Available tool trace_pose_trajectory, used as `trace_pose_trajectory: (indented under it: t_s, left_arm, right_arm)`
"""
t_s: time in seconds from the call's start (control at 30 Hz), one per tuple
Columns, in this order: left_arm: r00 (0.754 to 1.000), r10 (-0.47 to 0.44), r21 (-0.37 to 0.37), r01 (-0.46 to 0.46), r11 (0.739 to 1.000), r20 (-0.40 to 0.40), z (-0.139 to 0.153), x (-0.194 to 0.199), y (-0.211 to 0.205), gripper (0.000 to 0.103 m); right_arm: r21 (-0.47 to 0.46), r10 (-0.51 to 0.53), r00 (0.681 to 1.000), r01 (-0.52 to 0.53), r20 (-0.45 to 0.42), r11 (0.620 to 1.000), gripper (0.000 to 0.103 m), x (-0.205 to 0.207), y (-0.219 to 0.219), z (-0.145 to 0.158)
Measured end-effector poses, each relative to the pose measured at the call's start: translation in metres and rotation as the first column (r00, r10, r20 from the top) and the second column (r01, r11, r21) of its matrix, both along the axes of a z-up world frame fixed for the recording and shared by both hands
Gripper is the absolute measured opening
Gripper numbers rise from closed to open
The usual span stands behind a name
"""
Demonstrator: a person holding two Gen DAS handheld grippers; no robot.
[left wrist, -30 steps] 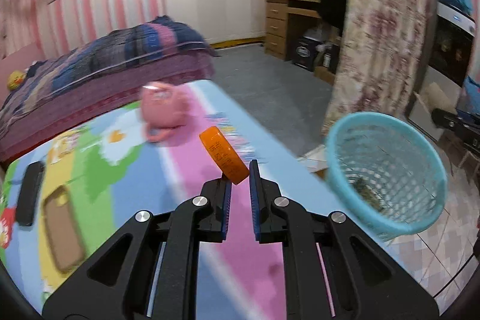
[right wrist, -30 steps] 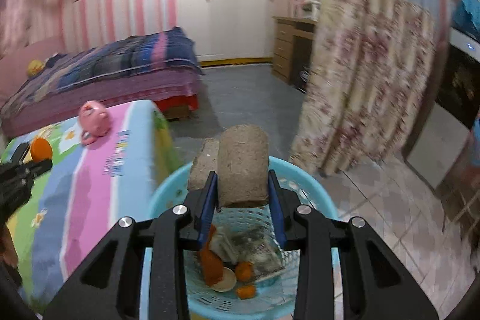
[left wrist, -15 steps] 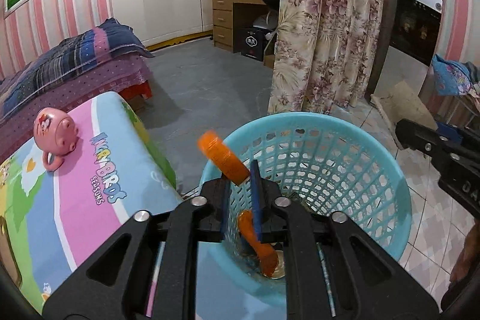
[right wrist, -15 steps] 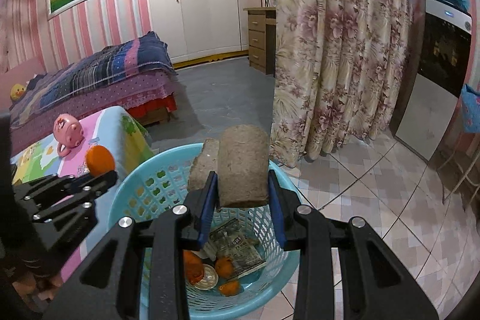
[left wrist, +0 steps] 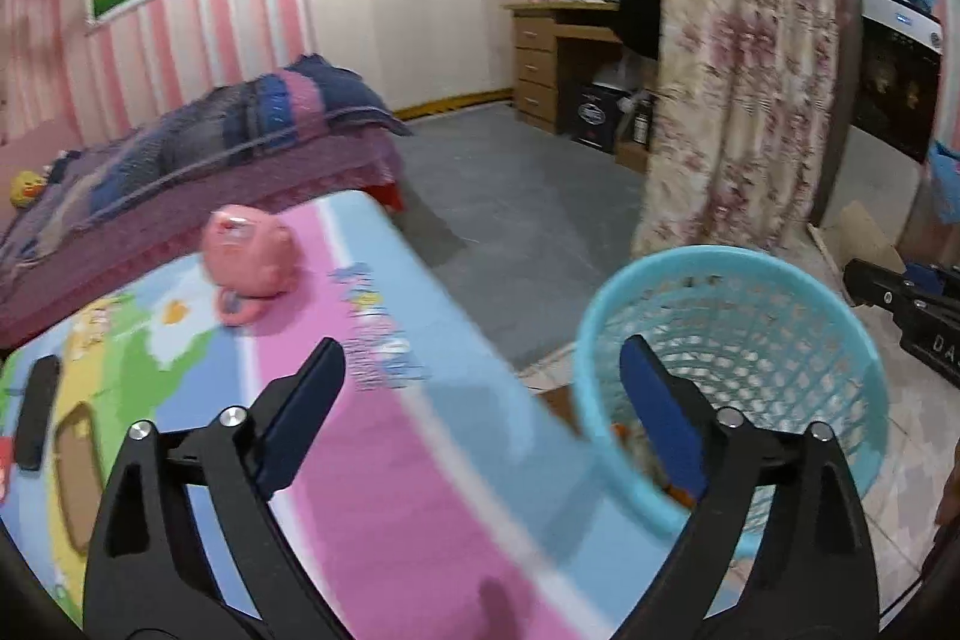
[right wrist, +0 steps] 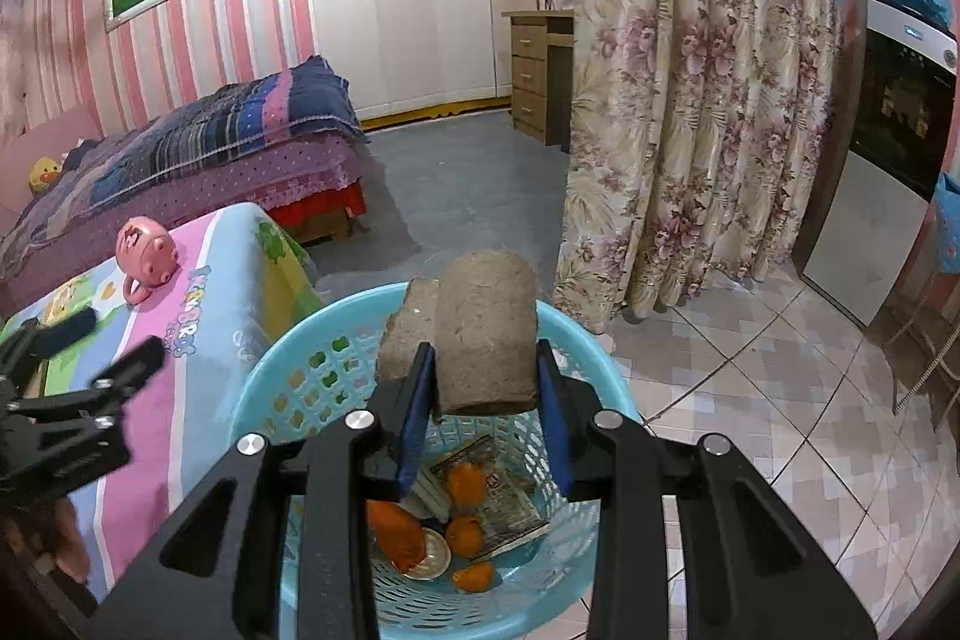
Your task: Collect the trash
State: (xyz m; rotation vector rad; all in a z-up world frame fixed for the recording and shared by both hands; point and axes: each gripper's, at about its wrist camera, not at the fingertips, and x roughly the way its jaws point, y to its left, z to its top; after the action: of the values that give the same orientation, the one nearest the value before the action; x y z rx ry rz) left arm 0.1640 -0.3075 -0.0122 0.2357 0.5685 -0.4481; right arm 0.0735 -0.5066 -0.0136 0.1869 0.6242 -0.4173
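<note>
A bedroom with pink striped walls holds a table under a colourful cartoon cloth (left wrist: pixel 384 466), and a turquoise basket (right wrist: pixel 270 388) stands on the tiled floor just beside the table's edge. The left gripper (left wrist: pixel 480 370) hovers over the corner of the table, tilted a little toward the basket, with its jaws wide apart and nothing between them. Half a second ago it was above the basket and pinched an orange piece; now this piece is gone from it. The right gripper (right wrist: pixel 483 382) stays over the basket, clamped on a grey-brown block (right wrist: pixel 486 334). Orange peels (right wrist: pixel 465 484) and a paper wrapper (right wrist: pixel 510 508) lie on the basket's bottom. A pink piggy toy (left wrist: pixel 249 256) sits far back on the table. Between table and curtain (right wrist: pixel 690 130) the grey floor is open.
</note>
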Motion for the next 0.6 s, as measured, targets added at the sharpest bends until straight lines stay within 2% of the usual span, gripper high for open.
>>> trace_pose_trajectory:
  t_s: [0.03,0.13,0.2,0.3,0.4,0.5,0.6]
  left_arm:
    - [1.0,0.016,0.0,-0.016,1.0,0.007,0.002,0.0,0.008,0.093]
    - [0.998,0.058,-0.013,-0.058,0.998,0.027,0.01,-0.001,0.028,0.097]
    - [0.996,0.083,-0.022,-0.082,0.996,0.041,0.016,-0.002,0.041,0.097]
    - [0.993,0.111,-0.034,-0.109,0.993,0.049,0.026,-0.004,0.058,0.097]
    - [0.987,0.143,-0.038,-0.141,0.989,0.075,0.035,-0.012,0.081,0.097]
    - [0.98,0.178,-0.047,-0.175,0.983,0.09,0.041,-0.021,0.102,0.097]
    - [0.97,0.222,-0.055,-0.218,0.974,0.097,0.047,-0.032,0.129,0.097]
  right_arm:
    - [-0.004,0.0,1.0,0.0,-0.005,1.0,0.035,0.002,0.001,-0.001]
    - [-0.031,-0.015,1.0,0.015,-0.025,0.999,0.045,0.008,0.007,-0.004]
    - [-0.037,-0.013,1.0,0.012,-0.027,0.999,0.065,0.009,0.009,-0.005]
    - [-0.065,-0.021,1.0,0.02,-0.017,0.998,0.078,0.009,0.015,0.0]
    - [-0.052,-0.003,0.999,0.005,0.034,0.999,0.091,0.006,0.02,0.007]
    - [-0.044,0.058,0.996,-0.055,0.073,0.998,0.097,0.005,0.033,0.014]
    - [-0.023,0.185,0.974,-0.184,0.129,0.983,0.098,0.003,0.066,0.024]
